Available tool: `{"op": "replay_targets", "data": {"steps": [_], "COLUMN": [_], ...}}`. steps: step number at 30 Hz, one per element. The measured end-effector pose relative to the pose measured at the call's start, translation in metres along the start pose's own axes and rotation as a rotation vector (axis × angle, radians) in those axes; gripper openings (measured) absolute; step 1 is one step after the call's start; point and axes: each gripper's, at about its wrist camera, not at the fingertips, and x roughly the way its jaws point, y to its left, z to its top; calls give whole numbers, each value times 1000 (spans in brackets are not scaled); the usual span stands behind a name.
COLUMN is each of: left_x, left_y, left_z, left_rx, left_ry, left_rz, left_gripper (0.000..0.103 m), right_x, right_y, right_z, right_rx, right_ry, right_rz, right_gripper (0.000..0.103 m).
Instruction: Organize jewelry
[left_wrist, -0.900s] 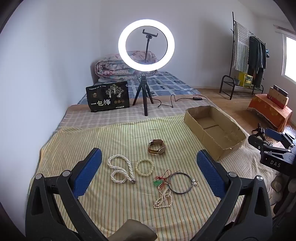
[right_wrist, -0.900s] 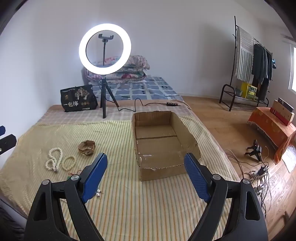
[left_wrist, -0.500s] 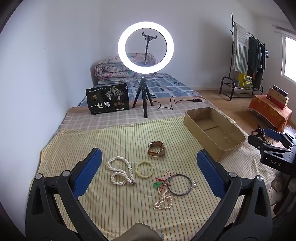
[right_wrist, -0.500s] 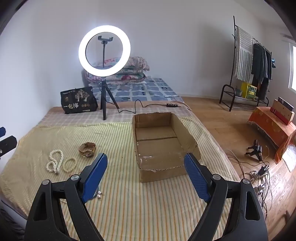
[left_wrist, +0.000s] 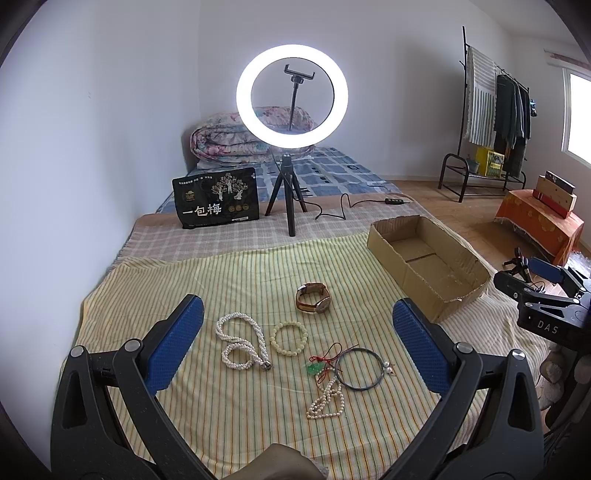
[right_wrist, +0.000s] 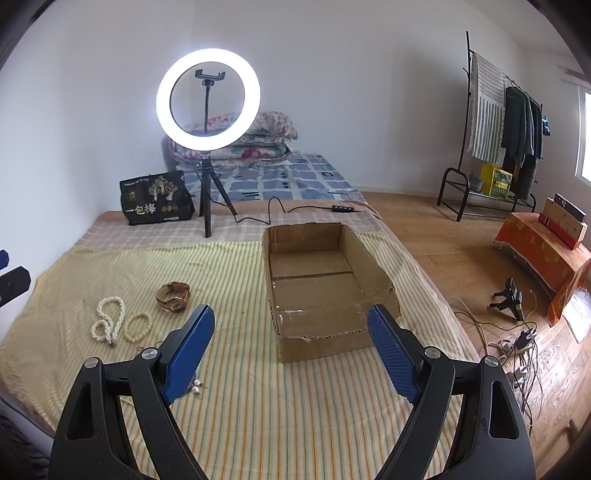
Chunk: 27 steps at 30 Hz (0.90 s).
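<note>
Two grippers, left gripper (left_wrist: 295, 328) and right gripper (right_wrist: 291, 330), hang spread wide, holding nothing. The cardboard box (right_wrist: 325, 284) lies open before the right; only the left view shows the wire hoop (left_wrist: 359, 369) beside the small pearl strand (left_wrist: 327, 402) on the striped cloth (left_wrist: 240, 280).

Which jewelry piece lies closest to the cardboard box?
The brown-strapped wristwatch. It lies farthest up the striped cloth, nearest the cardboard box; the pearl necklace, bead bracelet and wire bangle lie farther away.
</note>
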Motion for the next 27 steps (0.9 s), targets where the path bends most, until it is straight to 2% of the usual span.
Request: {"op": "replay_targets", "data": {"steps": [27], "left_x": [-4], "left_y": [-1], "left_z": [2], "left_rx": [1], "left_ry": [-3], "left_rz": [-5], "left_gripper": [103], "right_x": [1], "right_y": [0], "right_z": [0], "right_rx": [1], "right_ry": [6], "right_rz": [5], "right_gripper": [85]}}
